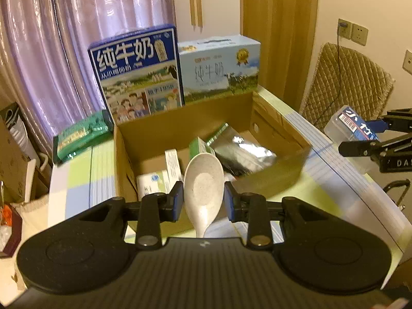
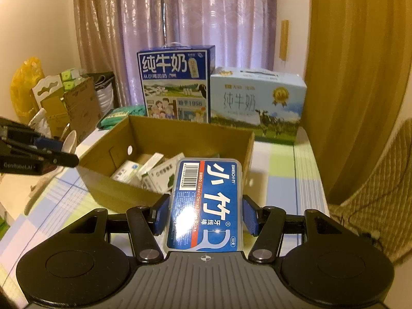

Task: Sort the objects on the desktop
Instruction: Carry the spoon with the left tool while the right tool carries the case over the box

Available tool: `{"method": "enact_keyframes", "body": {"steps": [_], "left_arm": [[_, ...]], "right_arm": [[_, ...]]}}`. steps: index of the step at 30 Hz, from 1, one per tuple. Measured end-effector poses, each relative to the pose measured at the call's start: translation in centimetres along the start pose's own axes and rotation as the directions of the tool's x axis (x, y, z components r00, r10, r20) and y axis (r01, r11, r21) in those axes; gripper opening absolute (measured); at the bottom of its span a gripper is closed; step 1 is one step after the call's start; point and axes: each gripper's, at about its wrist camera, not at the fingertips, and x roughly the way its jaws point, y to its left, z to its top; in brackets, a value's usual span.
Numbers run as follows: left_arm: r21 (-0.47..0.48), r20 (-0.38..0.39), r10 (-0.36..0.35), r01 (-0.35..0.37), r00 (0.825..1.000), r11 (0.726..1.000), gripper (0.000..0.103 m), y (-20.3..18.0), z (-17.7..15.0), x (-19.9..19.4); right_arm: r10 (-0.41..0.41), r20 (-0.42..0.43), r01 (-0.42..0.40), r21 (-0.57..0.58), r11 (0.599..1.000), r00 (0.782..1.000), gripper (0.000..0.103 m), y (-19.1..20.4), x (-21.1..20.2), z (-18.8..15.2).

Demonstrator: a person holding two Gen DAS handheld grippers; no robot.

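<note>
here we see the table [image 2: 280, 170] under a pale checked cloth, with a purple curtain [image 2: 195, 18] hanging behind it. at the back edge stand two milk cartons side by side: the dark blue milk carton [image 2: 175, 82] upright and the light blue milk carton [image 2: 257, 97] lying lower to its right. in front of them sits the open cardboard box [image 1: 185, 126], which holds several small white and green packets [image 2: 144, 172] and a silver foil pouch [image 1: 239, 154]. a green pack [image 1: 79, 134] lies on the table just left of the box.

our right claw [image 2: 204, 216] is clamped on a clear floss pick case [image 2: 206, 203] with a blue label, its blue pads pressed against the case's long sides; the case points forward and its far end hangs over the near wall of the box. our left claw [image 1: 203, 200] holds a speckled white spoon [image 1: 203, 180], bowl upward and facing us, handle pointing down between the pads; whether the pads press the spoon firmly we cannot tell, as a thin gap seems to show on each side. the spoon sits above the box's near edge. both claws are raised off the table, well apart, each aimed toward the box.
</note>
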Motion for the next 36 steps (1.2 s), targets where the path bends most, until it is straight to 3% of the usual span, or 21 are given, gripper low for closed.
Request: {"method": "enact_keyframes", "body": {"steps": [15, 36], "left_arm": [[0.022, 0.000, 0.016, -0.016, 1.000, 1.000, 0.028, 2.1, 5.8, 3.9], [0.006, 0.008, -0.007, 0.007, 1.000, 1.000, 0.028, 4.1, 7.5, 8.5]], "right_arm": [[0.035, 0.014, -0.035, -0.026, 0.999, 0.999, 0.055, 0.7, 5.0, 6.1], [0.036, -0.023, -0.037, -0.020, 0.999, 0.999, 0.055, 0.2, 10.7, 7.4]]}}
